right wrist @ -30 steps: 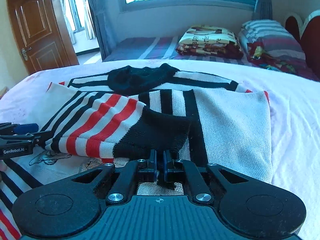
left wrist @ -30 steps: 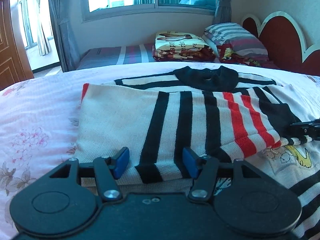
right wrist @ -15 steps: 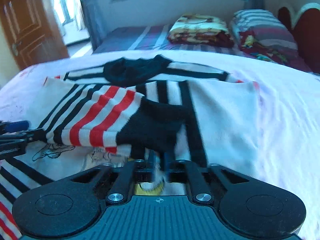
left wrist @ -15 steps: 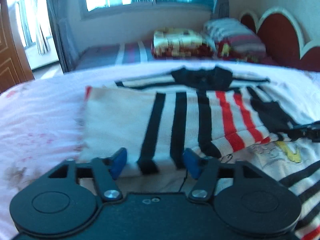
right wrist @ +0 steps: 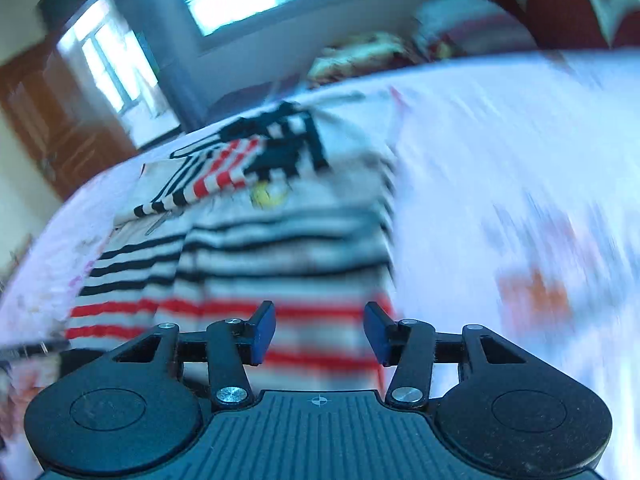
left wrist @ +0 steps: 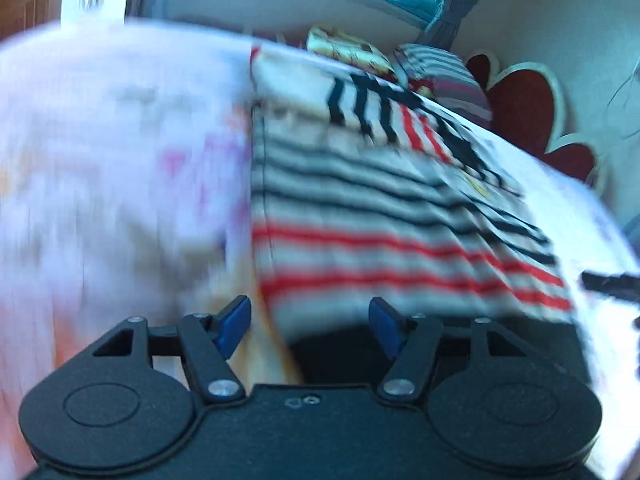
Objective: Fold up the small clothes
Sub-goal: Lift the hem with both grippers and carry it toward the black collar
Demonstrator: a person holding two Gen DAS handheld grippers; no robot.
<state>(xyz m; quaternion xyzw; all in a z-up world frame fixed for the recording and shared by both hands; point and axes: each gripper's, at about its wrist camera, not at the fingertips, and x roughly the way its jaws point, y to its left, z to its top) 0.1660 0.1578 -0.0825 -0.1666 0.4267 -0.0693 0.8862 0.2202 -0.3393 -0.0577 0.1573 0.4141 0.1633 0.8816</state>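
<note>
A small white sweater with black and red stripes (left wrist: 392, 216) lies flat on the bed, its sleeves folded across the chest at the far end. It also shows in the right wrist view (right wrist: 280, 240). My left gripper (left wrist: 310, 326) is open and empty over the sweater's near left hem corner. My right gripper (right wrist: 320, 332) is open and empty over the near right hem. Both views are blurred by motion. The right gripper's tip (left wrist: 608, 280) shows at the right edge of the left wrist view.
The pink floral bedsheet (left wrist: 100, 168) spreads around the sweater. Folded blankets and a striped pillow (left wrist: 448, 68) sit behind it, by a red headboard (left wrist: 528, 108). A window and a wooden door (right wrist: 52, 128) stand at the back.
My right gripper has let go of the black sleeve cuff and opened. Both grippers have pulled back from the folded sleeves to the sweater's near hem and tilted.
</note>
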